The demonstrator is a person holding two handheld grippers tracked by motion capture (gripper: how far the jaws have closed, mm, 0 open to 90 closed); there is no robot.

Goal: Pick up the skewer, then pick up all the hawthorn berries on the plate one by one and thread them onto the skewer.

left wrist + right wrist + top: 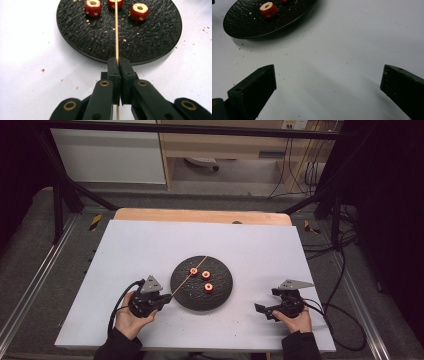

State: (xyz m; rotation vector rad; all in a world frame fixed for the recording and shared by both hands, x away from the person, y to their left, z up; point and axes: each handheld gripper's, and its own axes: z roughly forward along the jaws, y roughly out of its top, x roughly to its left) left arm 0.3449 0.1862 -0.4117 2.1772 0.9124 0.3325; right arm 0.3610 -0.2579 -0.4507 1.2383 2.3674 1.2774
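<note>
Fingers (113, 71) tight on skewer (116, 30)

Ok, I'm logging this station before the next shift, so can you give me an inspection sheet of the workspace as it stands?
Surface: white table top, scattered crumbs near the plate.
Job's things: thin wooden skewer reaching over a black round plate; three cored red fruit pieces on the plate, none threaded yet.
Clutter: crumbs on the plate and table; nothing else seen.
Grippers: left tool shut on the skewer, at the plate's near-left edge; right tool open, holding nothing, on the table right of the plate.
Cables: a black cable trails from the right tool, another from the left.
Surroundings: black frame bars, wooden shelving and loose wires behind the table.
</note>
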